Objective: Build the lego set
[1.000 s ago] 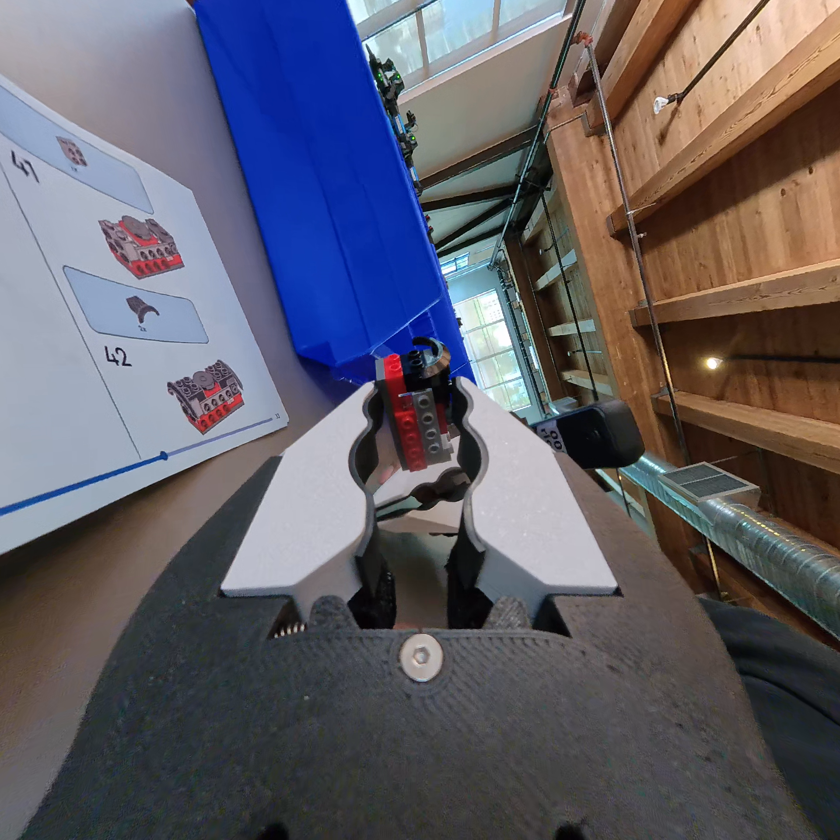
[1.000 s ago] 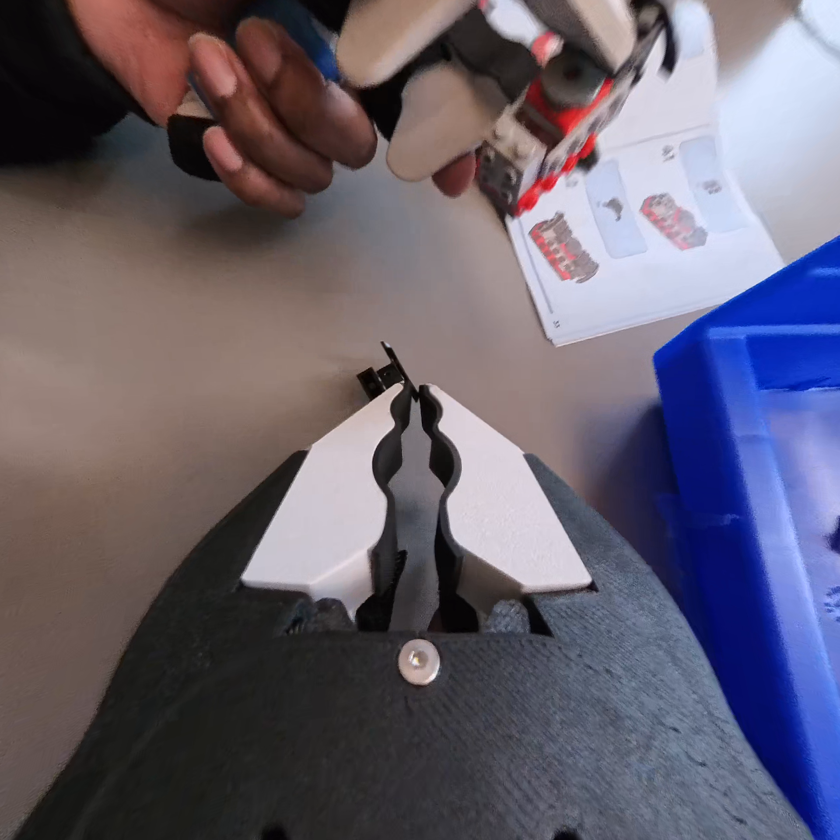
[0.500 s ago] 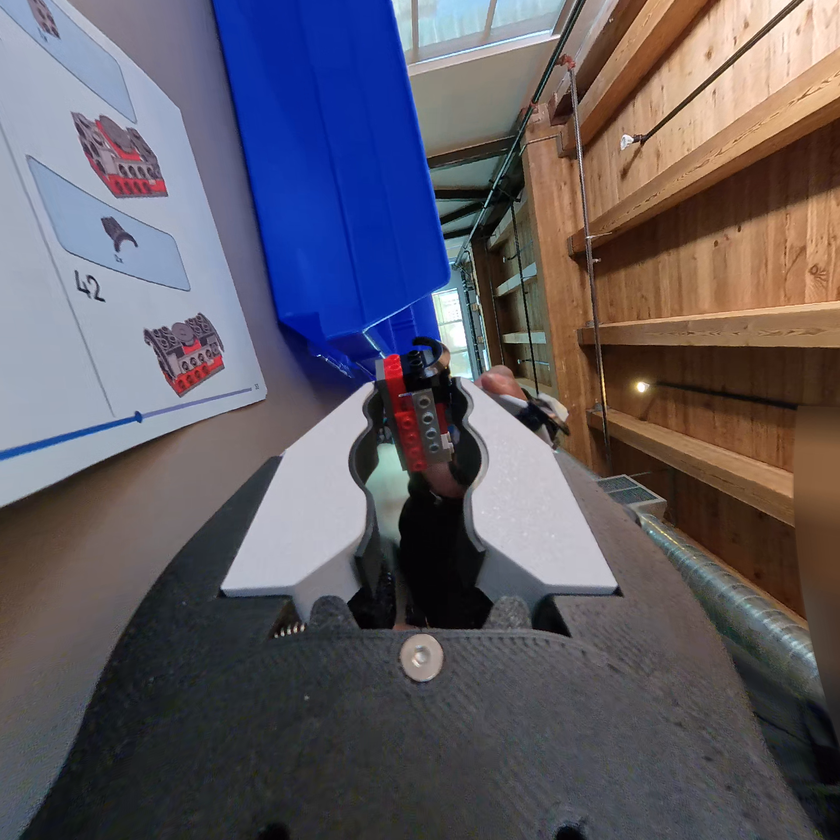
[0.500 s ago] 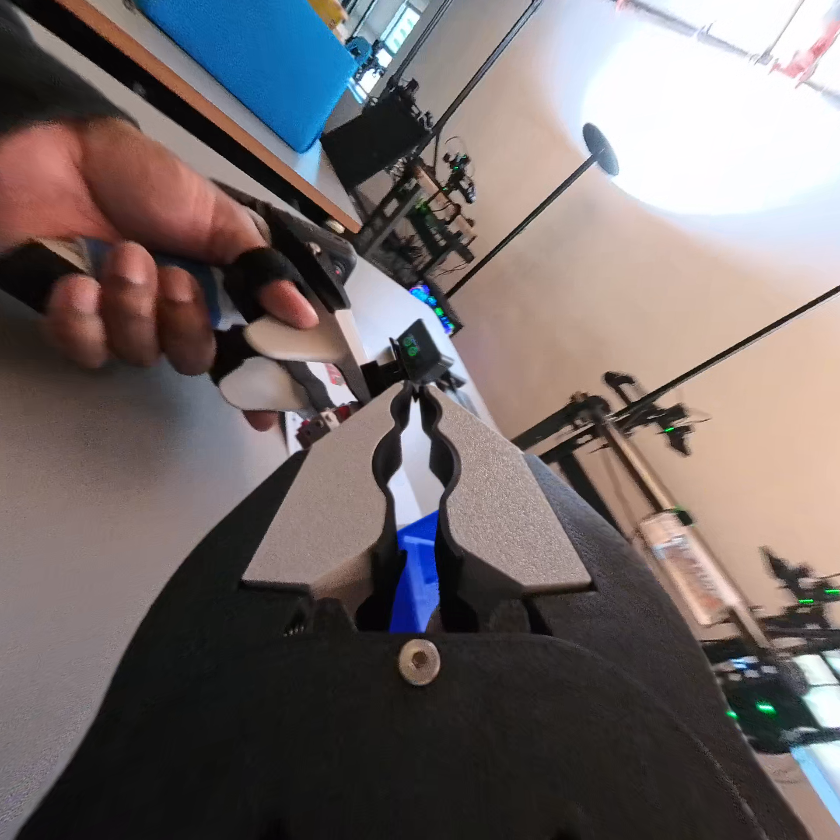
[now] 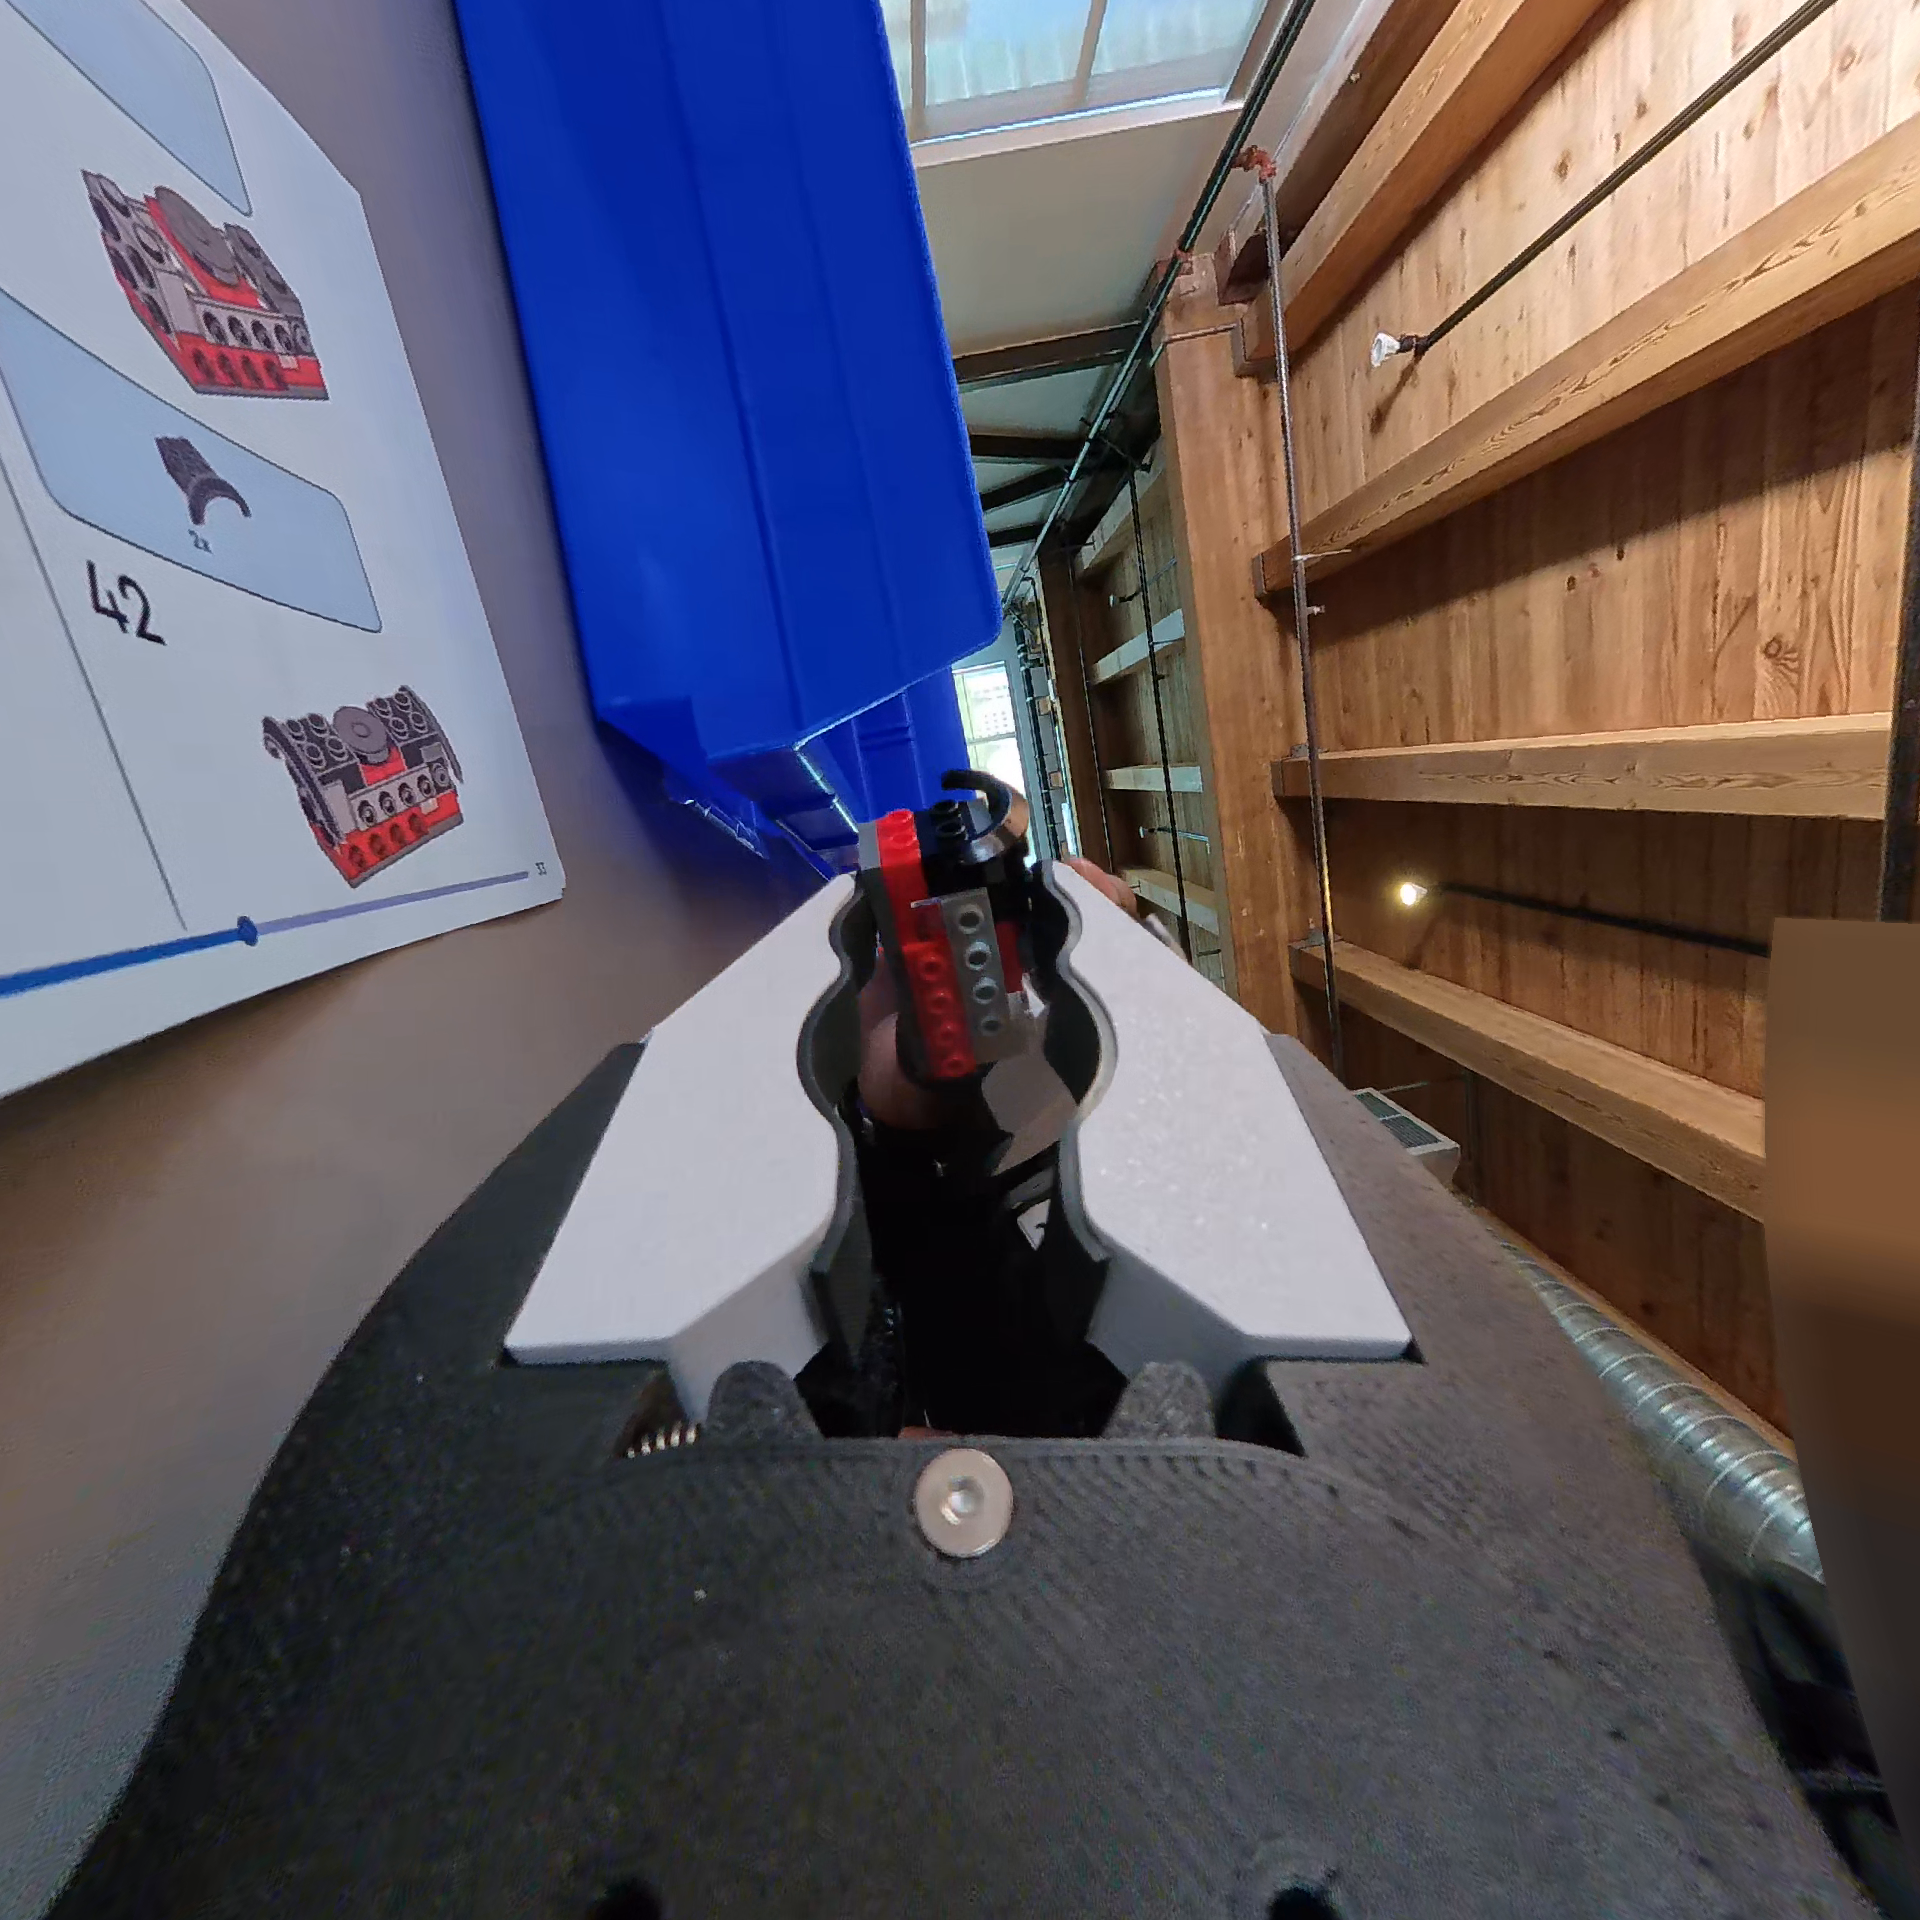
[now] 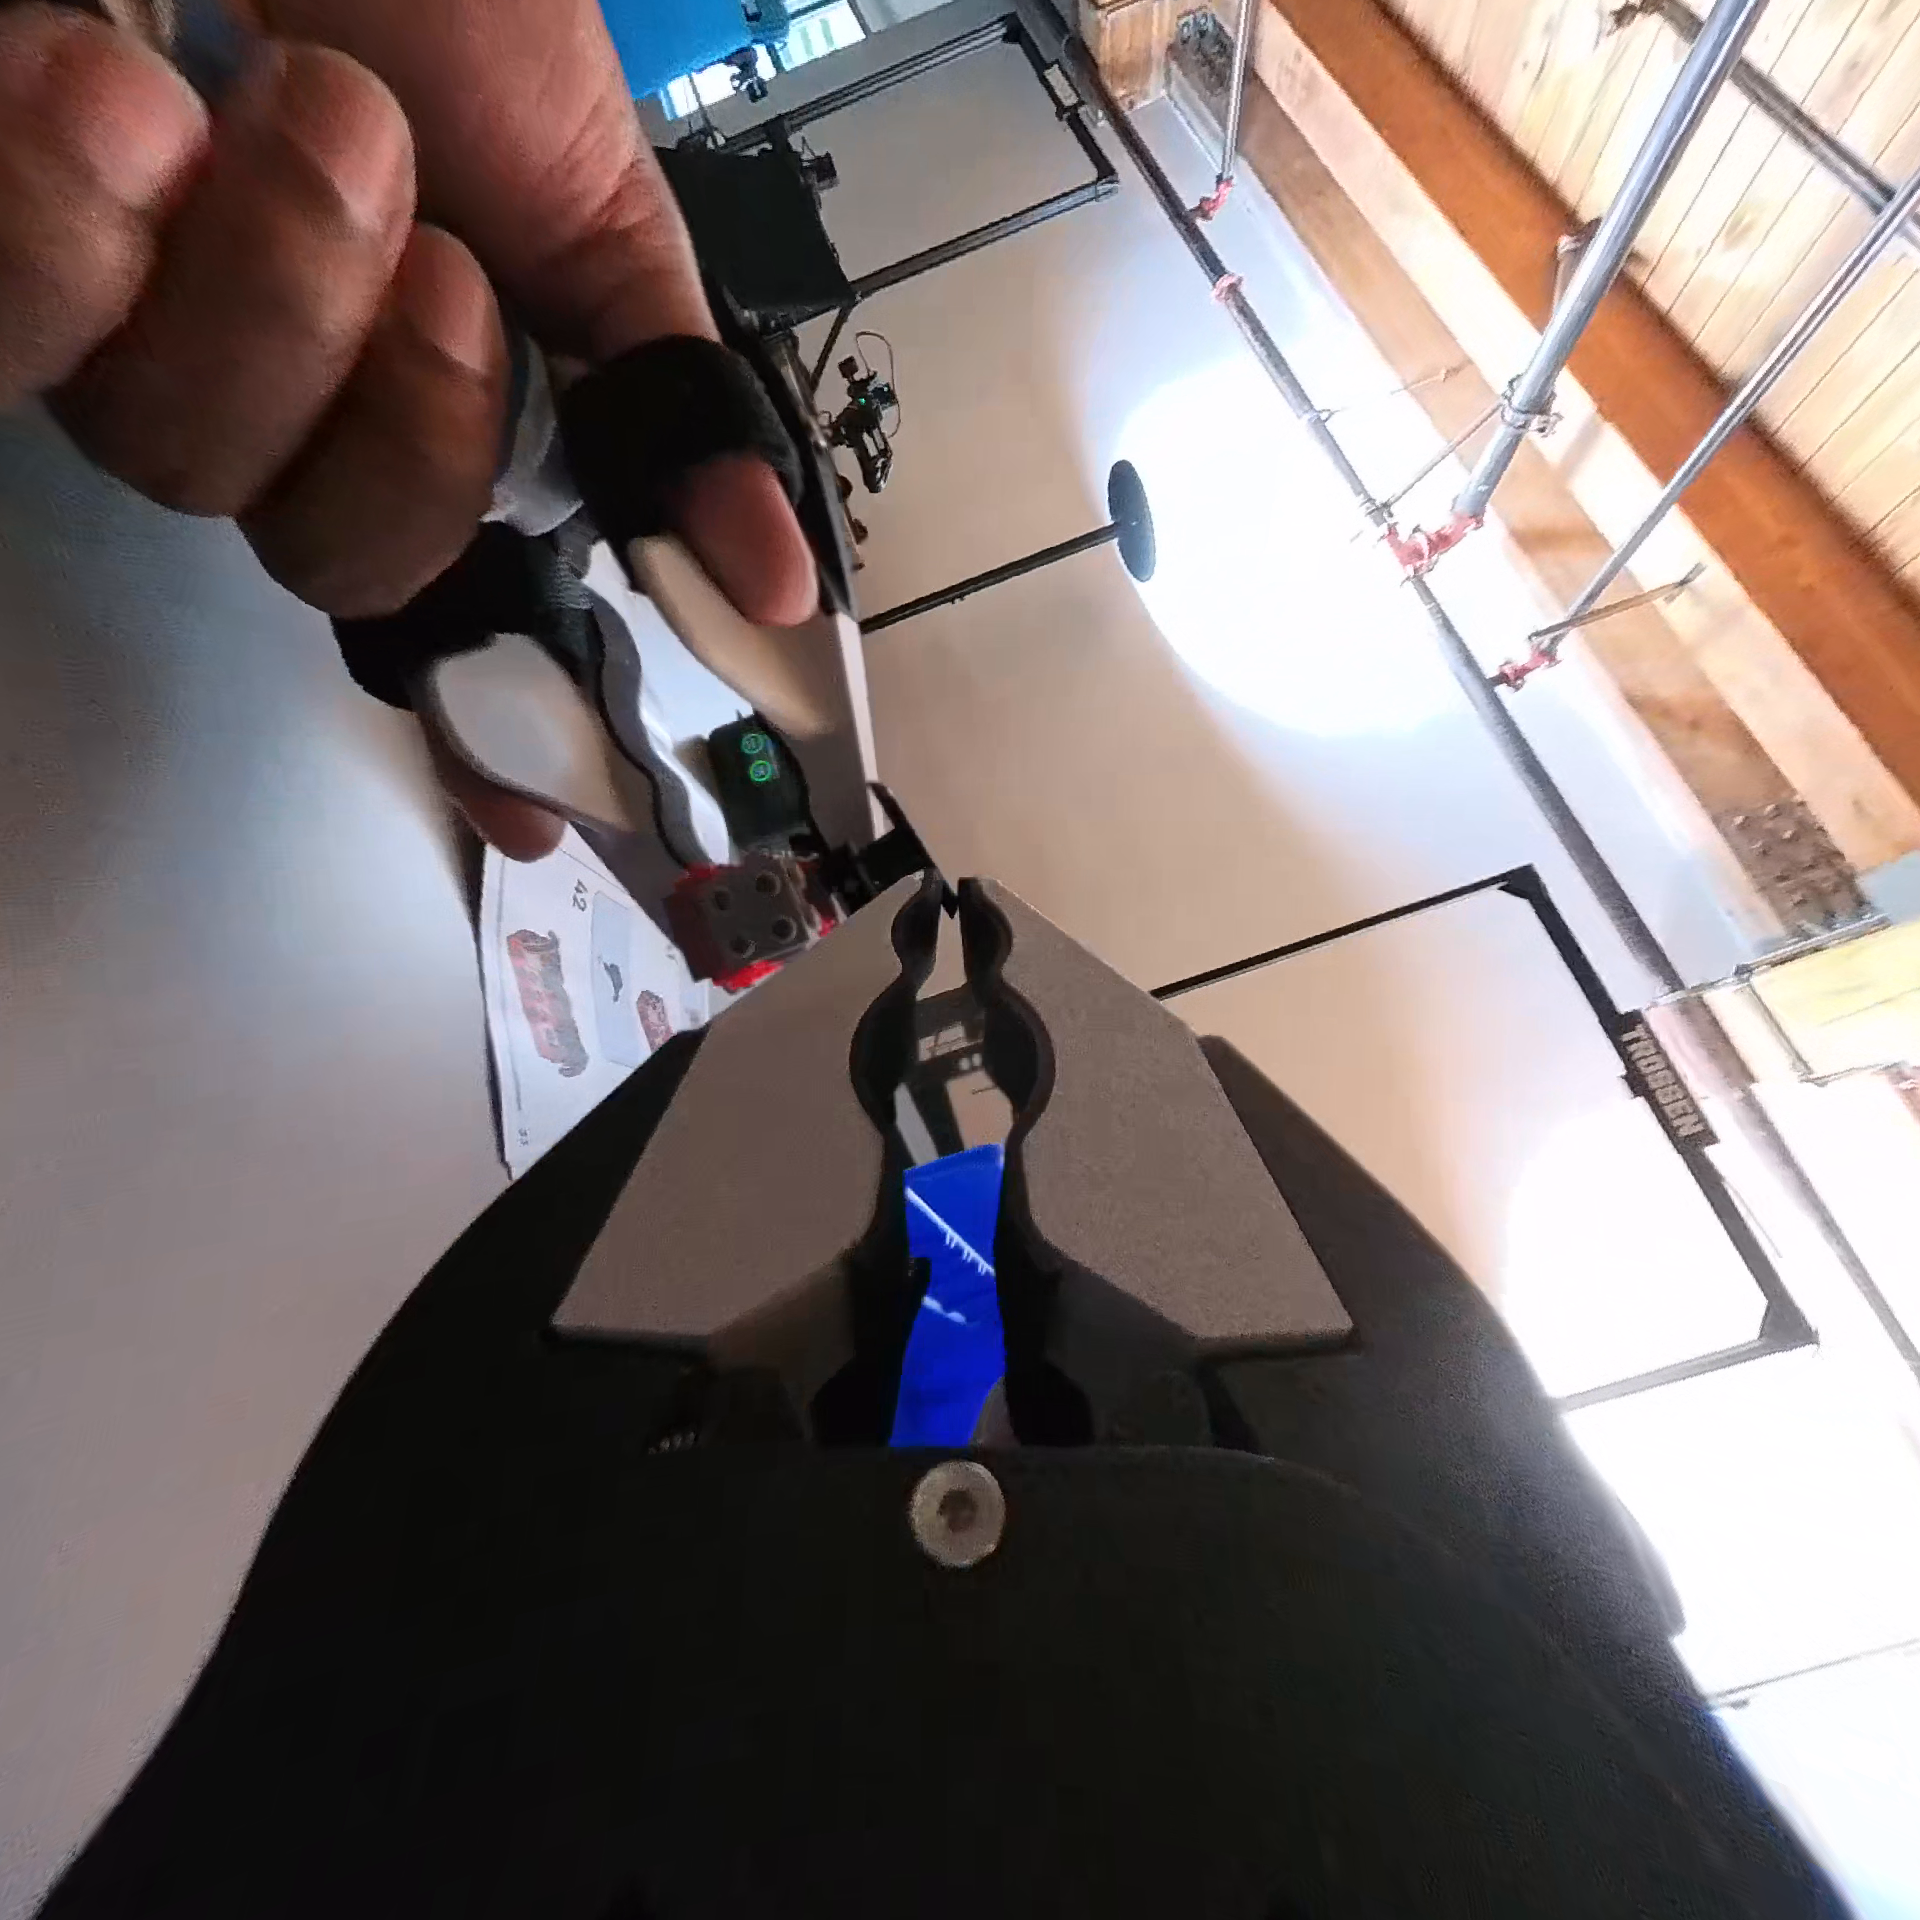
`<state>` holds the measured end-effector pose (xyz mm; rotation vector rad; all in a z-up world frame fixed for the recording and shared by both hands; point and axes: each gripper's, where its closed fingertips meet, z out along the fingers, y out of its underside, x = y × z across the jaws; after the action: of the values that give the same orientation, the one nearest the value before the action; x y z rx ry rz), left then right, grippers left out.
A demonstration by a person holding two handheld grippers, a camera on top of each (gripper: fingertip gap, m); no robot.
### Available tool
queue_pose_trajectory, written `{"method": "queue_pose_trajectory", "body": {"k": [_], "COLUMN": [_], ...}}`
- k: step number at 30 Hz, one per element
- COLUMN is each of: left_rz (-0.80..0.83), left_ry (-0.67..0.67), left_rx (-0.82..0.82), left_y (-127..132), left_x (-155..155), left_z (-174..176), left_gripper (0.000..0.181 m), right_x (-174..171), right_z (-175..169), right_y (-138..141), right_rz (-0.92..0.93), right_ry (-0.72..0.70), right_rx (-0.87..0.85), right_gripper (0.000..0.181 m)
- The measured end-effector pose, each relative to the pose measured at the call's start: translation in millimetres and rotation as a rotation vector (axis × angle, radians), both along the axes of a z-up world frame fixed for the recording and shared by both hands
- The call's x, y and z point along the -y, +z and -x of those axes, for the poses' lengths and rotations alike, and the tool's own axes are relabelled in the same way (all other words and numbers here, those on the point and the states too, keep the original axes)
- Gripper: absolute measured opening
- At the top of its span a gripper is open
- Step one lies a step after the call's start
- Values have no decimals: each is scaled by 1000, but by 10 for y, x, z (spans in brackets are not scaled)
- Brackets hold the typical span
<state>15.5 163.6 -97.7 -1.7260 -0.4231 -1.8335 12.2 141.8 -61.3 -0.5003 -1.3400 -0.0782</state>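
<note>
My left gripper [image 5: 951, 914] is shut on a small red, grey and black lego assembly [image 5: 951, 987], held in the air beside the table. A curved black part [image 5: 977, 800] tops the assembly. In the right wrist view a hand holds that left gripper, one white finger [image 6: 520, 727] showing, with the assembly [image 6: 743, 925] at its tips. My right gripper [image 6: 940, 894] is shut on a small black lego piece [image 6: 894, 847] right next to the assembly's black end. I cannot tell if they touch.
The open instruction booklet [image 5: 208, 520] lies on the table [image 5: 260, 1195] and also shows in the right wrist view [image 6: 551, 997]. A blue bin [image 5: 748, 364] stands beside it. Wooden shelves [image 5: 1558, 779] and camera stands [image 6: 1039, 582] lie beyond. Both grippers' tips are close together, under 4 cm apart.
My right gripper has lifted the black piece off the table and swung up to the assembly. My left gripper kept its hold and shifted a little along the booklet.
</note>
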Motion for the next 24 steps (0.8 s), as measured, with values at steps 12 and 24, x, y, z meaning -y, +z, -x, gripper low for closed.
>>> {"method": "queue_pose_trajectory", "body": {"k": [12, 24], "left_rz": [9, 19], "left_ry": [6, 32], "left_rx": [-14, -62], "left_y": [-32, -109], "left_x": [-6, -34], "left_z": [5, 27], "left_gripper": [30, 30], "right_x": [37, 46], "right_z": [-32, -72], "right_y": [-125, -243], "right_rz": [-98, -156], "right_ry": [5, -3], "right_rx": [37, 90], "right_gripper": [4, 6]}}
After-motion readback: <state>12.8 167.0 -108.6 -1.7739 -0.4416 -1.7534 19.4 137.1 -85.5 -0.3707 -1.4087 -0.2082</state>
